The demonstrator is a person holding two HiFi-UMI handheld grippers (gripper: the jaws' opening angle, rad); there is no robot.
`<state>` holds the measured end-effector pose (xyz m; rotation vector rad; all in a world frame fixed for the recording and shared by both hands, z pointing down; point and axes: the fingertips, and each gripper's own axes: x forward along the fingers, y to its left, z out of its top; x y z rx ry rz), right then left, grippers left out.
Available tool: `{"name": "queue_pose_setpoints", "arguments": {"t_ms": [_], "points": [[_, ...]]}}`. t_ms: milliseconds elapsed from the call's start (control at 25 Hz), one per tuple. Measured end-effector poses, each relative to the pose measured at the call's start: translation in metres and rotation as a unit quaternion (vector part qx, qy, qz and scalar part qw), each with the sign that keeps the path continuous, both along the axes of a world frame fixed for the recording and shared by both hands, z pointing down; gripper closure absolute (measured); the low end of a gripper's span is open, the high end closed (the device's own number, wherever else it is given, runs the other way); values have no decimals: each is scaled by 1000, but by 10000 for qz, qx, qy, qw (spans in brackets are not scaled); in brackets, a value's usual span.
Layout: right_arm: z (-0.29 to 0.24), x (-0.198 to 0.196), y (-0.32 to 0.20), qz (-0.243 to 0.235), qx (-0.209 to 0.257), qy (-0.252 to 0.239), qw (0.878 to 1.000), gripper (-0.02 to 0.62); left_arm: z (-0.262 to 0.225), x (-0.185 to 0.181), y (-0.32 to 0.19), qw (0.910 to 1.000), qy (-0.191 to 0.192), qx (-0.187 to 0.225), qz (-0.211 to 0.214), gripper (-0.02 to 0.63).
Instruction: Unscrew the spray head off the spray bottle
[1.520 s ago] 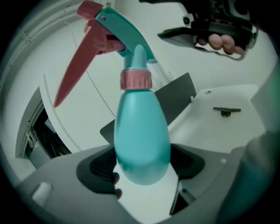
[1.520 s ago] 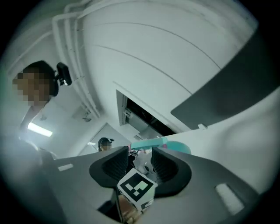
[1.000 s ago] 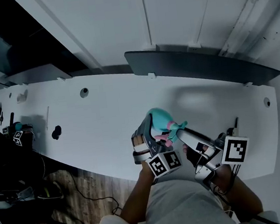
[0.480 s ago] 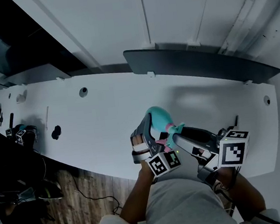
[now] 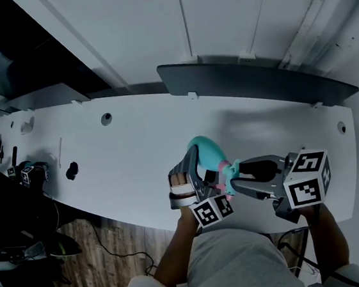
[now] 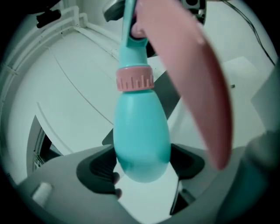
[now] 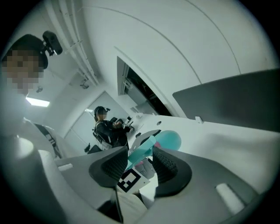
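A teal spray bottle [image 5: 203,151] is tilted above the white table [image 5: 128,145], and my left gripper [image 5: 195,163] is shut on its round body [image 6: 142,140]. In the left gripper view the bottle's pink collar [image 6: 134,81] and teal spray head [image 6: 130,26] point away from me. The pink trigger [image 6: 192,74] is blurred and close to the lens. My right gripper [image 5: 232,180] comes in from the right, level with the neck. The spray head [image 7: 141,155] fills the gap between its black pads [image 7: 165,165], and the jaws are clamped on it.
A long dark panel [image 5: 256,84] stands along the table's far side. A small black object [image 5: 72,170] and a marker cube [image 5: 26,174] sit near the left end. The table's front edge runs just below the grippers. A person [image 7: 106,127] stands far off in the right gripper view.
My right gripper has swung up and turned about its own axis, so its marker cube now sits higher and further right. Its jaws have moved onto the spray head. The left gripper and bottle barely moved.
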<state>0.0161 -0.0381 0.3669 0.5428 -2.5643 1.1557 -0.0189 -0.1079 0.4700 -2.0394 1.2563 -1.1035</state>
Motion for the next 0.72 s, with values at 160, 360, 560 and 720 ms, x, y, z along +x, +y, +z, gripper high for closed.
{"name": "queue_pose_setpoints", "arguments": {"t_ms": [160,360,560,720], "points": [[1,10,2,-581,709,772,9928,506,4,-2,2,9999,-100,-91,28,233],[5,28,-14,-689,1622,2039,9630,536,8,-3,4,9997,-107,-202,12,235],[5,29,-18,-1137,3170,3323,8810,540,9,0,6,9996,-33,-280,19,236],[3,30,-22,-1613,4563,4308,7617,574,10,2,10,9994,84,-342,49,236]]}}
